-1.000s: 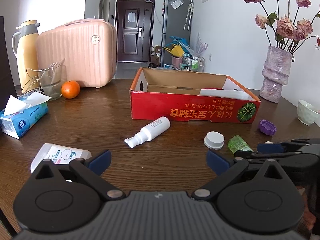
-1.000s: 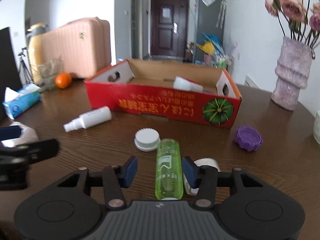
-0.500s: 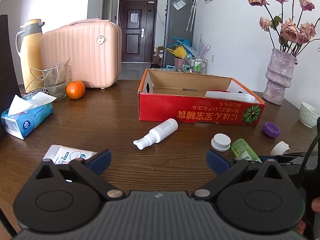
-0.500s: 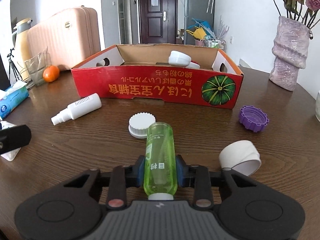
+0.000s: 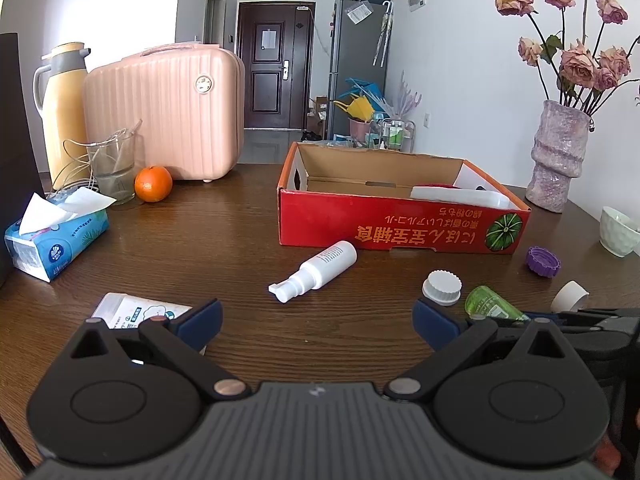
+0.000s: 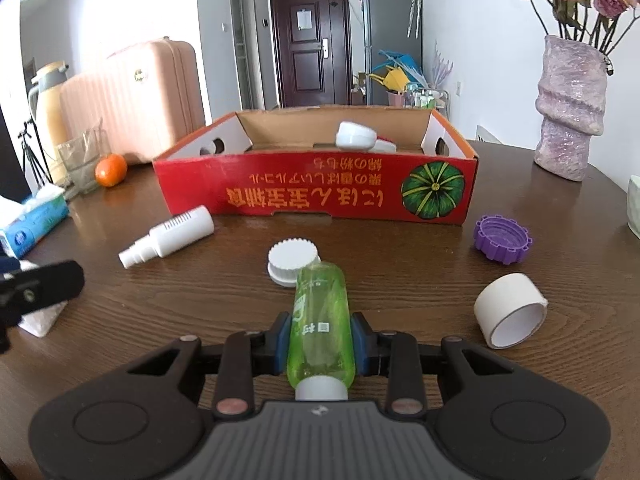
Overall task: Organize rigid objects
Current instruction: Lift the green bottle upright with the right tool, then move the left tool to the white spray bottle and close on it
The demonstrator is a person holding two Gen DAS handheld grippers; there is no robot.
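Green bottle point(image 6: 322, 322) sits clamped in the right gripper point(image 6: 321, 338), blue pads tight on both sides, white cap end toward the camera, far end just in front of the ribbed white cap point(image 6: 293, 261). Right wrist view shows the full grip; left wrist view only catches the bottle's far end point(image 5: 488, 306) poking past dark gripper hardware at the right edge. Left wrist view alone shows the white pouch point(image 5: 134, 312) lying under the left gripper point(image 5: 318, 320), whose jaws stand wide apart, nothing between them.

Around on the bench point(image 6: 400, 264): white spray bottle point(image 6: 168, 236) on its side, purple cap point(image 6: 503, 239), white tape roll point(image 6: 510, 310), all loose in front of the red cardboard box point(image 6: 320, 196). The box holds white items; its front wall partly hides them. Further left: tissue pack point(image 5: 54, 236), orange point(image 5: 153, 184).
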